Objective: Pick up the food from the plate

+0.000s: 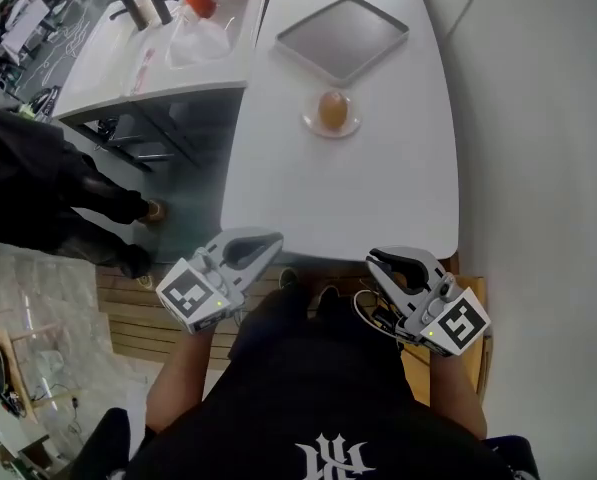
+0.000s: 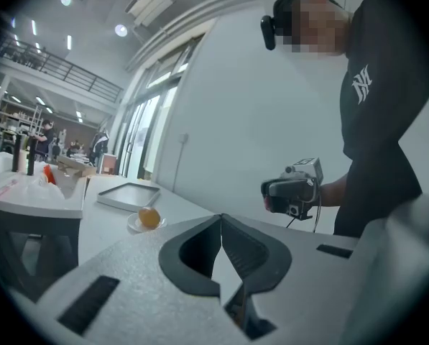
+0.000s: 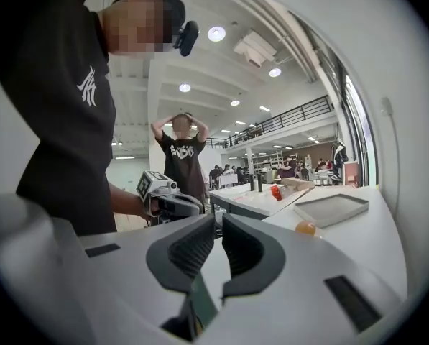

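Held close to the person's body, the left gripper and right gripper hang at the near edge of the table, jaws pressed together on nothing, seemingly parked before any reach; the food sits on its plate well beyond them, near the tray

Right gripper jaws closed, nothing between. Left gripper held opposite. Orange food on white table, just beside grey tray.
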Tool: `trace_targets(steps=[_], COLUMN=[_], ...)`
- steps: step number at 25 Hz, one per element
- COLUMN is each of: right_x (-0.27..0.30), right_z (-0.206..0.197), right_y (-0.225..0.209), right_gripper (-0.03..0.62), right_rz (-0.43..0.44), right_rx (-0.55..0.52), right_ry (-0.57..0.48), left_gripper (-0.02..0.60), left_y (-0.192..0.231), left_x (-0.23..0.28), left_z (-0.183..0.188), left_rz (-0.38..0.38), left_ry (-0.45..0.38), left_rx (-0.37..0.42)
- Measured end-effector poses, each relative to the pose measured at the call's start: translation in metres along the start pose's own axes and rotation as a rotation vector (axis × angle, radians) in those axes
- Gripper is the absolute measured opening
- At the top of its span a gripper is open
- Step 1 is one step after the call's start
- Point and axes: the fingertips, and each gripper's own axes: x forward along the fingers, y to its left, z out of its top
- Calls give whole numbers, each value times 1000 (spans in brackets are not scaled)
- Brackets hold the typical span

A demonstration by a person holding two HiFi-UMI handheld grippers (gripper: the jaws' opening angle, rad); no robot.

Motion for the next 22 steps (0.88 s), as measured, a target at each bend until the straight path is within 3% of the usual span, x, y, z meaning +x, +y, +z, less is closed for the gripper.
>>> trace_targets(steps=[8, 11, 16, 22], right_x=[55, 57, 78, 123], right_z=[13, 20, 31, 13], right_y=[-26, -37, -74, -157], right_gripper=[17, 107, 161, 229], right_rz=[-77, -114, -126, -106], right_rx=[18, -12, -42, 21], right_ry=[19, 32, 2, 9], left_gripper=[3, 3, 3, 3], left_y=[62, 66, 89, 153], left_x=[-3, 0, 17, 54], left_z=[2, 3, 14, 15], left_rz=[-28, -34, -30, 10], left_ry=[42, 54, 62, 108], left_rx=[42, 56, 49, 30])
